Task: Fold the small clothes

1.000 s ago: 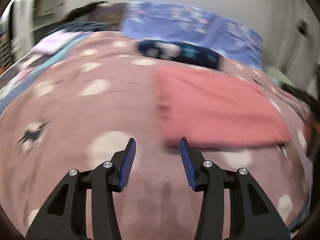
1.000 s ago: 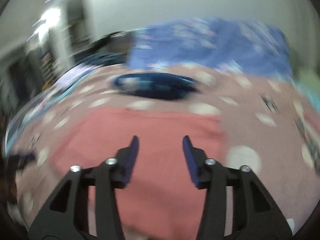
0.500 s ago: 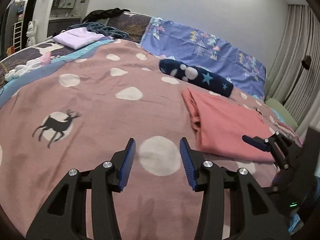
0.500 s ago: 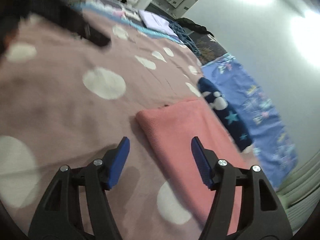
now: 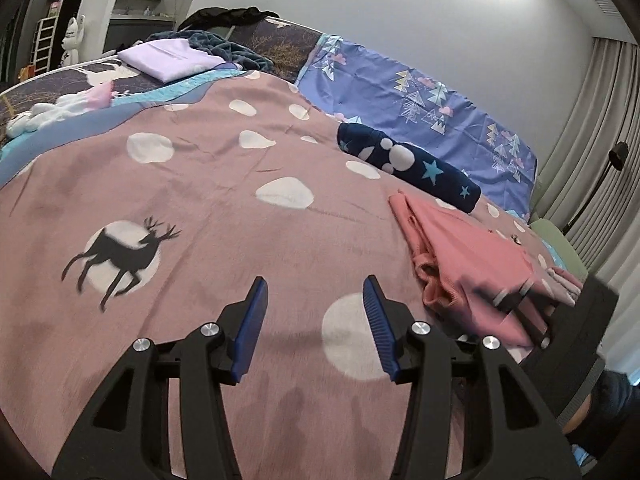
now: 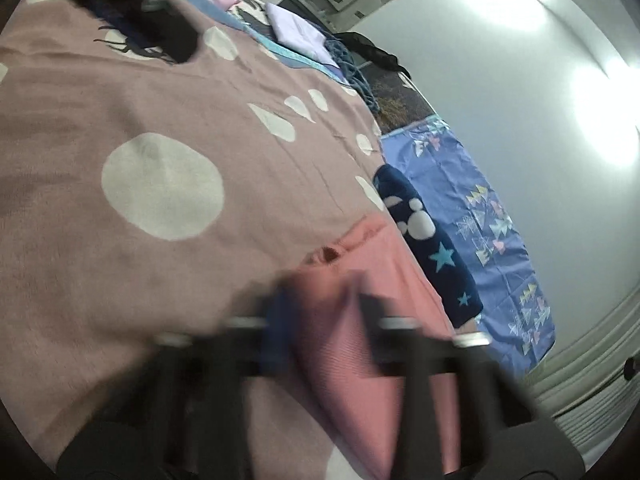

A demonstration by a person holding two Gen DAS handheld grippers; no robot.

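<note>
- While the left hand-held gripper (image 5: 314, 312) hangs spread over the pink spotted bedspread (image 5: 224, 200), nothing lies between its blue pads, and a white dot of the print sits just beyond its right finger.
- Right of that white dot, in the left wrist view, the salmon-pink garment (image 5: 472, 260) lies folded on the bedspread, its near edge bunched and ruffled.
- At the garment's near right corner the same view shows the right hand-held gripper (image 5: 516, 296), blurred, its dark fingers at or on the cloth; whether they have closed on it I cannot tell from here.
- From the right wrist view the right hand-held gripper (image 6: 320, 320) is smeared by motion; pink cloth (image 6: 384, 312) fills the gap between its fingers, but whether it is pinched cannot be told.
- Beyond the garment, both views show a rolled navy piece with stars and white dots (image 5: 408, 164), and behind that a blue pillow (image 5: 420, 104).
- Only the left wrist view shows the deer print (image 5: 120, 256) left of the garment; a folded lilac cloth (image 5: 168, 58) lies far beyond it at the bed's edge.
</note>
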